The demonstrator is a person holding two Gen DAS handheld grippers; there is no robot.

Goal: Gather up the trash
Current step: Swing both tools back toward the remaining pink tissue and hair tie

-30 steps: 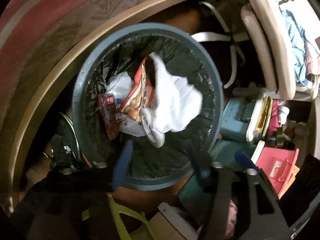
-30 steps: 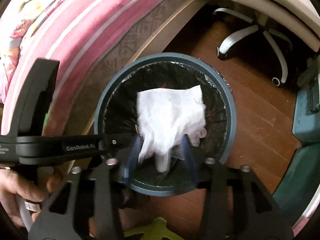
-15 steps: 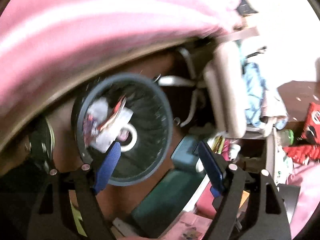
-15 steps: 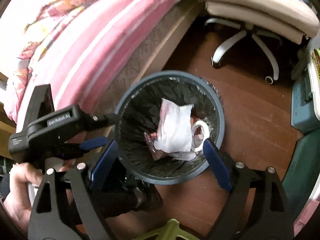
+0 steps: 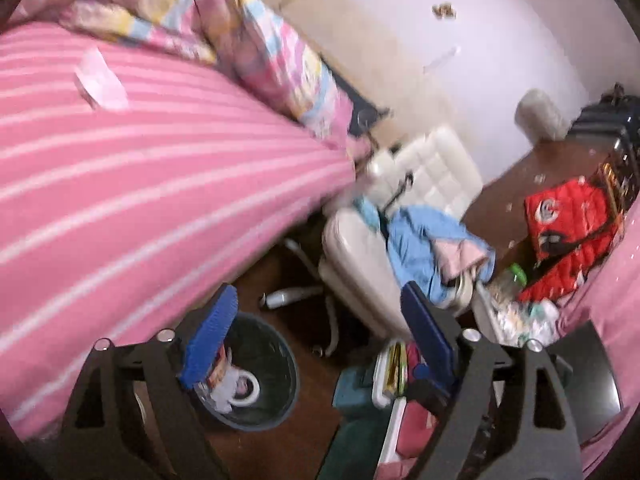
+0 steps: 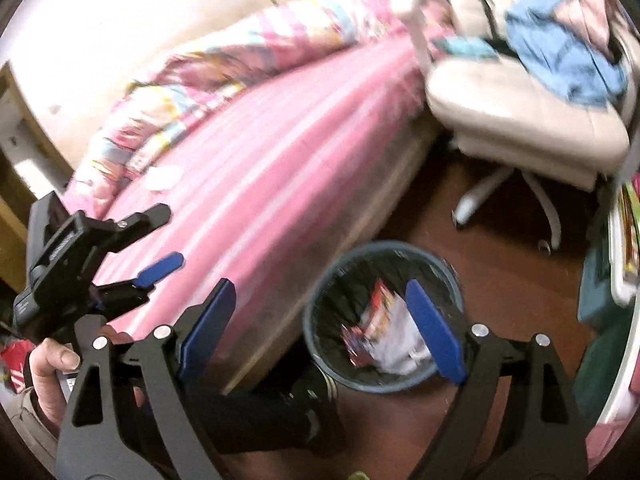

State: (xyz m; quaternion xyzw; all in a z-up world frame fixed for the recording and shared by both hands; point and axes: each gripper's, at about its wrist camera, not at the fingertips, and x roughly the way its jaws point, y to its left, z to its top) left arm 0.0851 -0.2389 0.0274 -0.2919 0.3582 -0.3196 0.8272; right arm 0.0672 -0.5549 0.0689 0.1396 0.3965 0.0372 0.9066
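left gripper (image 5: pixel 316 334): jaws opening, blue pads far apart, nothing between them, tilted a bit below level
left gripper from the right wrist cam (image 6: pixel 160 240): sits off to the left side, one blue pad and the black body in view, pretty blurry
left hand (image 6: pixel 52 376): wrapped around the black handle, thumb up top with the nail facing the camera, bit of sleeve at the wrist
right gripper (image 6: pixel 320 332): jaws spread wide, pads clear of everything, nothing held, angled down more steeply
right hand: can't see it in either view
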